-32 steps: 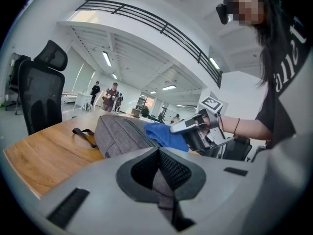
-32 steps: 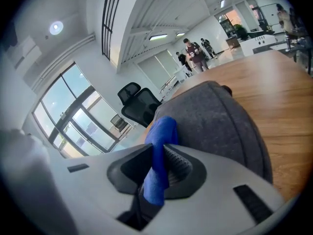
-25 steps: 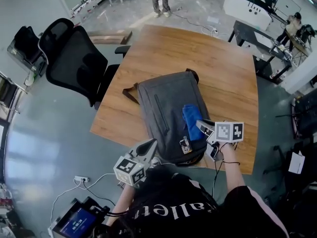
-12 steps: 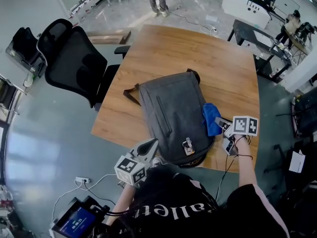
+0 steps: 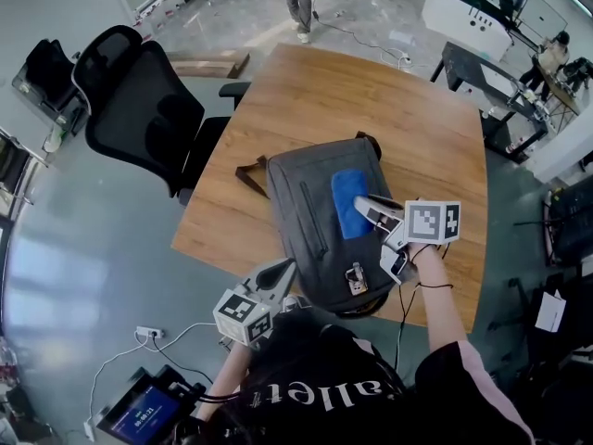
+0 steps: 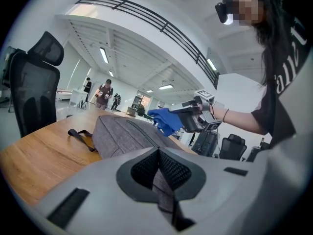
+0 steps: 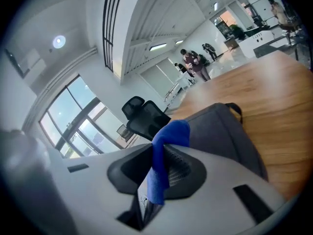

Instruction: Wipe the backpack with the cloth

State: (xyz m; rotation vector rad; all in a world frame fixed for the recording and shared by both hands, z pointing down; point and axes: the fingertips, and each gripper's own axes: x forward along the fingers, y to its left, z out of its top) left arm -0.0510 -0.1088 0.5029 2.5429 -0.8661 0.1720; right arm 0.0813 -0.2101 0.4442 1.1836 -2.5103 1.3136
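Blue cloth (image 5: 349,202) lies flat on top of the grey backpack (image 5: 310,244), a bit to the right of its middle. The backpack lies on the wooden table (image 5: 306,91), closer to the near edge. The right gripper (image 5: 369,213) has its claw pinched tight on one end of the cloth. The left gripper (image 5: 281,272) hangs at the near edge of the table, just beside the near end of the backpack, with its claw closed and nothing in it. So nothing holds the bag down. I think a hard push with the cloth could make the bag slide on the smooth wood. The claw grips only a small bit of cloth, so the cloth could bunch up or slip out. The hard claw tips could also scrape the bag, or catch on the long zip (image 5: 310,216) or the buckle (image 5: 355,279) at its near end.
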